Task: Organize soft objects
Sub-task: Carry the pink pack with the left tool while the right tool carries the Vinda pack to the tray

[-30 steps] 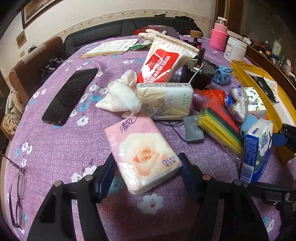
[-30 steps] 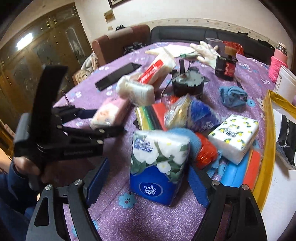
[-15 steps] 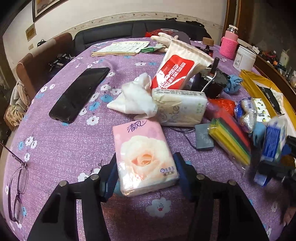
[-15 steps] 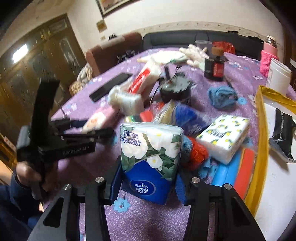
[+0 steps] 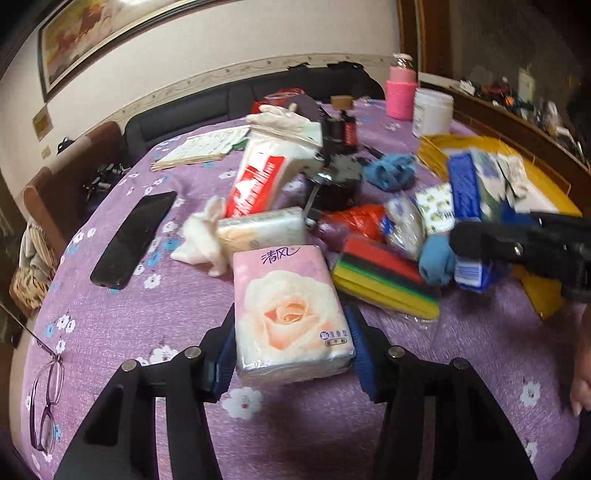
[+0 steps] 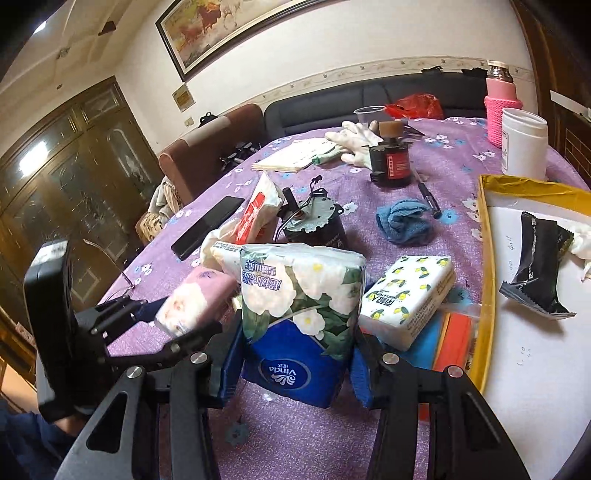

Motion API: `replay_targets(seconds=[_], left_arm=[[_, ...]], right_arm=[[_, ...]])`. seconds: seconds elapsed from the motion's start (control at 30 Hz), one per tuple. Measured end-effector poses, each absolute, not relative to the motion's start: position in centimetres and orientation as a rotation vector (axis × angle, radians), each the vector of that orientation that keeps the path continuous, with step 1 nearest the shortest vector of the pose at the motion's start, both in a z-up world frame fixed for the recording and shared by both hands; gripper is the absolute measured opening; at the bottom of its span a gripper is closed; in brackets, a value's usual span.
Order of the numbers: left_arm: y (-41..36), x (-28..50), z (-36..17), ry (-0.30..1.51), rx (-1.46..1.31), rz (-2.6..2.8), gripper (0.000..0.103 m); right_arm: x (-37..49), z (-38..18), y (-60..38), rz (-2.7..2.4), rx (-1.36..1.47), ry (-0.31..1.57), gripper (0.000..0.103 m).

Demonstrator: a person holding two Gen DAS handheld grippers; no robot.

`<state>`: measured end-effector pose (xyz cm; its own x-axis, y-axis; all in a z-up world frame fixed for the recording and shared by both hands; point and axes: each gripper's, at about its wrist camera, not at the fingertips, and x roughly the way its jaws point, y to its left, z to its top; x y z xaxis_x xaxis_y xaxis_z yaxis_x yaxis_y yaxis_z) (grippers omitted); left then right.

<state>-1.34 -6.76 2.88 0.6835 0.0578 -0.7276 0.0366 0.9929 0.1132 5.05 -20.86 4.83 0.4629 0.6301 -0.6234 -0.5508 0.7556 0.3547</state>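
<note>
Soft pink tissue pack is yielding under the left tongs, clamped probably mid-sides, while right tongs are squeezing the blue pack.

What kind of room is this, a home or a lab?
Most likely a home living or dining room: a sofa stands behind the table with its flowered purple cloth, a framed painting hangs on the wall, and a wooden cabinet stands at the side.
</note>
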Motion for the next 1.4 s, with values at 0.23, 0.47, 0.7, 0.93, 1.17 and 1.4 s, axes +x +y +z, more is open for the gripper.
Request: replay_targets(seconds=[0.23,0.47,0.7,0.93,1.17,1.4], left_arm=[[-6.9,-1.2,2.0,0.863,0.146,0.032,0.053],[-6.5,-0.7,1.2,0.912,0.130,0.035,0.053],[-6.3,-0.6,1.0,0.929,0.114,0.033,0.053],[-6.6,-1.0,1.8,0.883,0.124,0.037,0.051],[-6.8,-1.4,2.5,0.833,0.131,0.037,0.051],[-6.6,-1.7,3.3,0.808,0.099,0.013,0.051]], right_arm=[[5.1,4.6,-20.8,0.733,0.098,0.820,0.053],[5.1,4.6,-20.7,0.738,0.094,0.820,0.053],[5.2,4.4,-20.5,0.744,0.087,0.828,0.053],[5.2,4.4,-20.5,0.739,0.094,0.828,0.053],[5.3,4.4,-20.6,0.736,0.098,0.824,0.053],[5.3,4.9,-21.3,0.720,0.114,0.806,0.053]])
